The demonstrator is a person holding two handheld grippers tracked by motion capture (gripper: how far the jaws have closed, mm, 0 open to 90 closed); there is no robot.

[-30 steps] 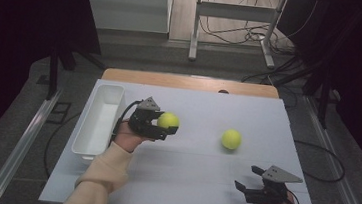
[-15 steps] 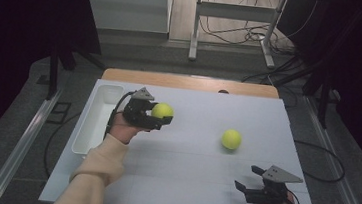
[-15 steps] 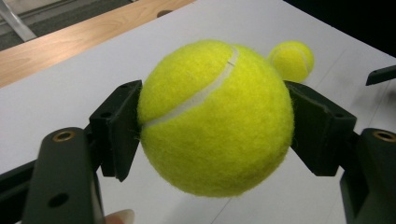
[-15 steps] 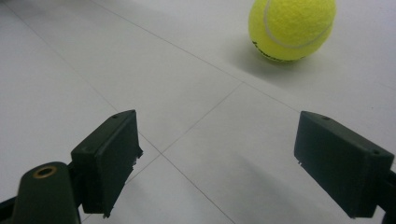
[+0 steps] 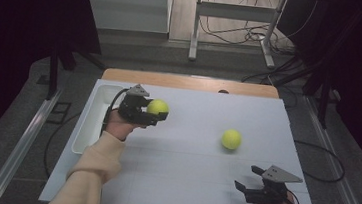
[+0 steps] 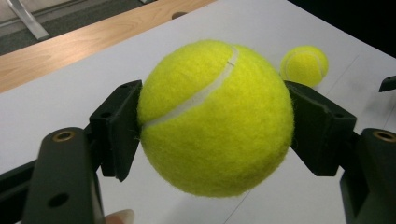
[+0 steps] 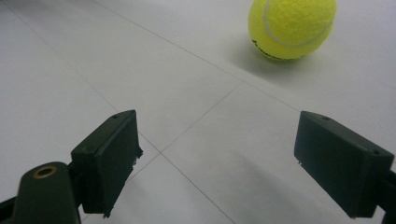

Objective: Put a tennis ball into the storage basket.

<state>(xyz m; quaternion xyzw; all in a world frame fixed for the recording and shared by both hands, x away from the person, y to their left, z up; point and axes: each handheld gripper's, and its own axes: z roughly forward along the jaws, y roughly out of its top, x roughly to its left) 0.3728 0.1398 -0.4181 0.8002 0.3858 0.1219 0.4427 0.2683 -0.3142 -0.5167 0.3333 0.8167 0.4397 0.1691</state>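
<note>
Ball (image 6: 215,116) clamped between left fingers (image 6: 116,128), lifted

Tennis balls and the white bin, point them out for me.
Held ball (image 6: 215,116), left gripper view, on its seam between the jaws.
Loose ball (image 5: 231,139), high view, on its middle.
Bin (image 5: 88,123), high view, on its left wall.

This is a lab or test room: a table (image 5: 188,158) under a white sheet, dark curtains (image 5: 25,27) on both sides, loose cables (image 5: 230,34) on the bare floor, and a metal stand (image 5: 235,17) behind.
</note>
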